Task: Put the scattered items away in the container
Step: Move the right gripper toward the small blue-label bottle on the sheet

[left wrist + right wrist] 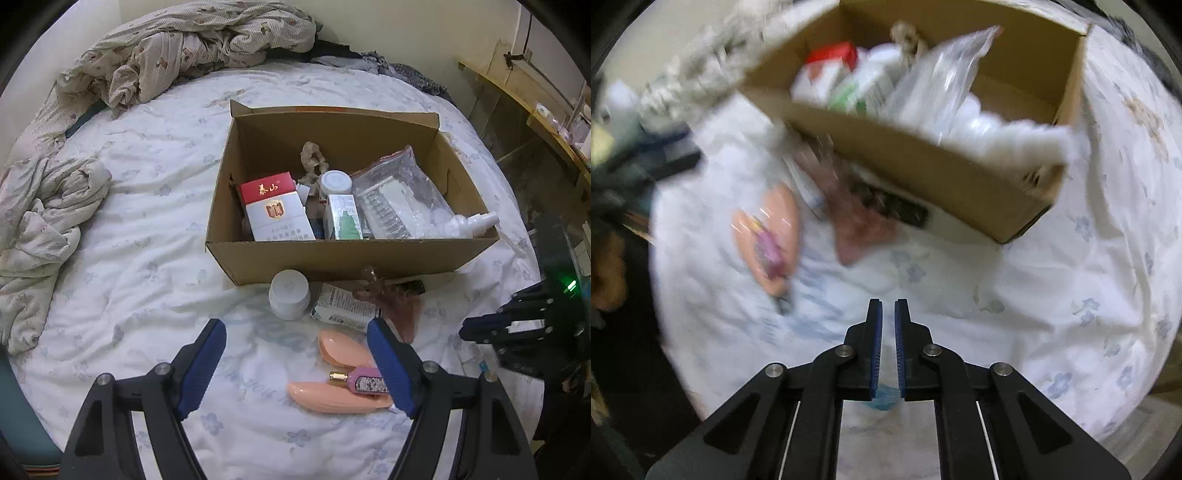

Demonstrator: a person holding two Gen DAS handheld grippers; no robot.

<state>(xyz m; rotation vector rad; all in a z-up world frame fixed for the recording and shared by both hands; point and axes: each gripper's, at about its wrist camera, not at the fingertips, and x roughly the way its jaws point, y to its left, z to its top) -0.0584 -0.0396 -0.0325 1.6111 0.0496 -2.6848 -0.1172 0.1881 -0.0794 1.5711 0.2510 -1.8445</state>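
A cardboard box [332, 258] stands on the bed, holding a red-and-white carton [273, 210], a green-and-white box [343, 218], a white jar [335, 182], a plastic bag [399, 195] and a spray bottle [476, 221]. In front of it lie a white jar [289, 293], a white packet [345, 306], a pinkish-brown clip [391, 299], two peach shells [332, 397] and a pink perfume bottle [364, 382]. My left gripper [295, 339] is open above these items, holding nothing. My right gripper [888, 310] is nearly shut and empty, over bare sheet; its view is blurred. It also shows at the right of the left wrist view [517, 325].
Crumpled blankets [184, 48] lie at the far side of the bed and another bundle [44, 229] at the left. A wooden shelf [535, 103] stands beyond the bed's right edge. The box [923, 162] and the peach shells [775, 229] show blurred in the right wrist view.
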